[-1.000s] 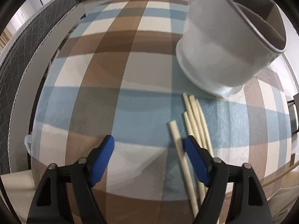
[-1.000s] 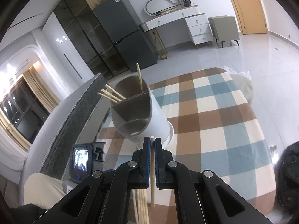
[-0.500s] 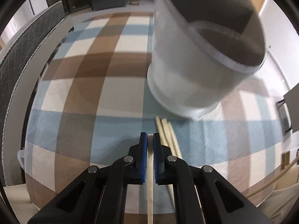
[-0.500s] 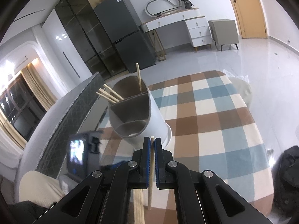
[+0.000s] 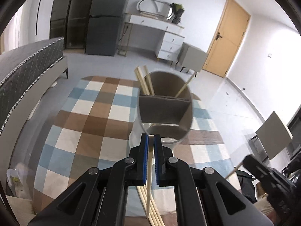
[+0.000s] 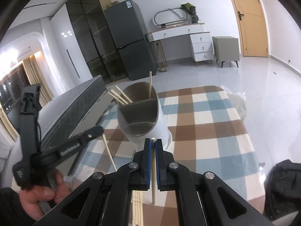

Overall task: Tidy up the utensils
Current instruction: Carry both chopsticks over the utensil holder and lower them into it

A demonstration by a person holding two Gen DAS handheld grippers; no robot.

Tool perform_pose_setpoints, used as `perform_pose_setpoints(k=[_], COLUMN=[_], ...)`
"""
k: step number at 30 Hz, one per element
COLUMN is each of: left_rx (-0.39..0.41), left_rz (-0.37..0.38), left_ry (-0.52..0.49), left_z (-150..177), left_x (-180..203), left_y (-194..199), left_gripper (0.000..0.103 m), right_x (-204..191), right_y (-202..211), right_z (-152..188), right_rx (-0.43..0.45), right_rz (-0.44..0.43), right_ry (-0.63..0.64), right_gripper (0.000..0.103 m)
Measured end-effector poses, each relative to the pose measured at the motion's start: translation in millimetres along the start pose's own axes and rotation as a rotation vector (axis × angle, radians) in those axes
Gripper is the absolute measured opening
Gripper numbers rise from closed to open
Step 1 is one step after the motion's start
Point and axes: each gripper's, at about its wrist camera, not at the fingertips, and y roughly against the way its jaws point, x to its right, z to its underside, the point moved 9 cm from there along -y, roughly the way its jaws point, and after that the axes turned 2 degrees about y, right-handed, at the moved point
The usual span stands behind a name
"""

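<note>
On the left side of the right wrist view, a hand (image 6: 40, 194) is gripping the handle of the left gripper (image 5: 151, 141), and a long stick (image 6: 109, 153) is poking down out of its far end. In the left wrist view, this gripper's blue fingers (image 5: 144, 150) are pressing tight on that thin wooden chopstick (image 5: 150, 171), with its tip showing just above them. It is hanging over the checked tablecloth (image 5: 90, 116) in brown, blue and cream. Under it, more chopsticks (image 5: 150, 216) are lying in a bunch on the cloth. Just ahead, the round white holder (image 5: 165, 109) is standing on the table, split into parts by walls inside. Some chopsticks (image 5: 144, 81) are already leaning in its far part, and the near parts look bare. Moving right, the right gripper (image 6: 153, 143) is also squeezing one chopstick (image 6: 153, 173) between its narrow blue fingers (image 6: 147, 156), pointing it up near the holder's (image 6: 150, 120) front. At the far right of the left wrist view, the right gripper's black end (image 5: 263, 171) is showing with its stick poking out. Behind the table, a gray fridge (image 6: 129, 43) and a white desk (image 6: 184, 37) are standing by the wall.
</note>
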Motion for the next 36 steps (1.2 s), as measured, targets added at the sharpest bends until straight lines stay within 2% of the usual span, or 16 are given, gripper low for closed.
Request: perform_pose_setpoints(k=[5,15,17,26,33,36], left_rx=[0.026,0.012,0.018,0.035,0.05,0.05], left_rz=[-0.002,-0.006,-0.037,0.013,0.072,0.068], left_ry=[-0.034,-0.048,-0.06,-0.062,-0.062,-0.067], left_z=[-2,-1,-2,-13,-30,-39], left_x=[2,-1,-2,10,29,33], left_y=[15,24,27,39,46,46], left_gripper=[0.002,0.002,0.002,0.001,0.001,0.001], right_x=[0,-5,-4,0,10,12], right_y=[10,24,27,42,57,60], right_z=[2,1,0,-10,-32,-45], right_rx=[0.012,0.039,0.043,0.073,0.117,0.134], right_rz=[0.015,0.045,0.05,0.076,0.103,0.098], right_ry=[-0.007,0.004,-0.002,-0.013,-0.013,0.001], right_gripper=[0.003,0.003,0.003,0.003,0.003,0.003])
